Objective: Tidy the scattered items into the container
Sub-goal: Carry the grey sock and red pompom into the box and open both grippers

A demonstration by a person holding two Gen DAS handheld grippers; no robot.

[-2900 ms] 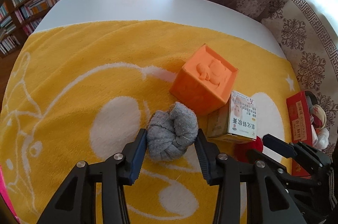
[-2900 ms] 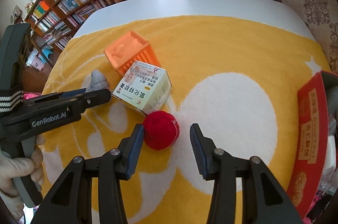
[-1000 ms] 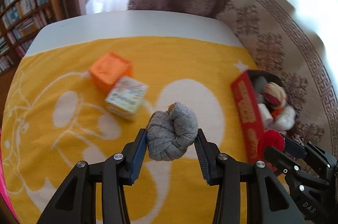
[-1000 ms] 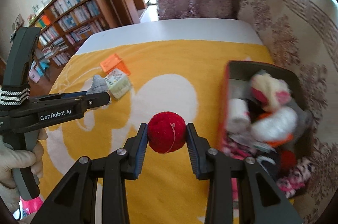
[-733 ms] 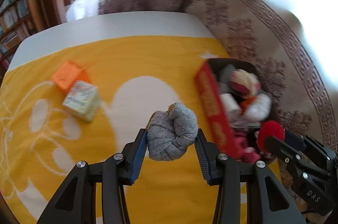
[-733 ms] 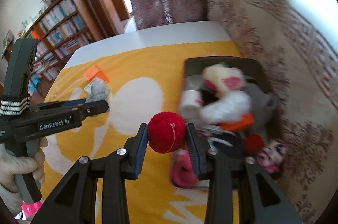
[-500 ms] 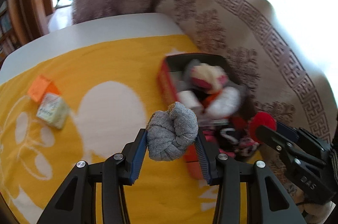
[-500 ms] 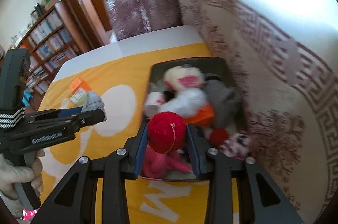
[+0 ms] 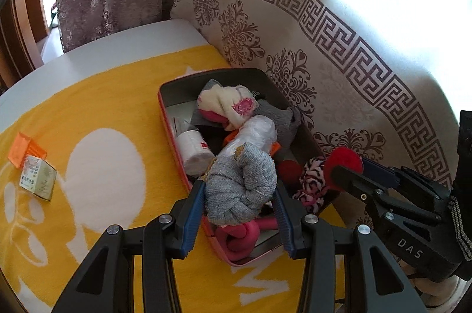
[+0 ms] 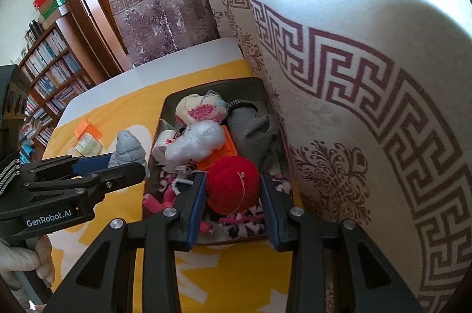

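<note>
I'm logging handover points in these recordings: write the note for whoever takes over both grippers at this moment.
Left gripper: shut on the grey sock, held above the box's near end.
Right gripper: shut on the red ball, also above the box.
Box: at the towel's curtain-side edge, already crowded with soft toys, socks and a white bottle.
Done: both items gripped and carried over the box.
Left: release the sock and ball into the box, then fetch the orange cube and the small carton, lying together on the far side of the towel.
</note>
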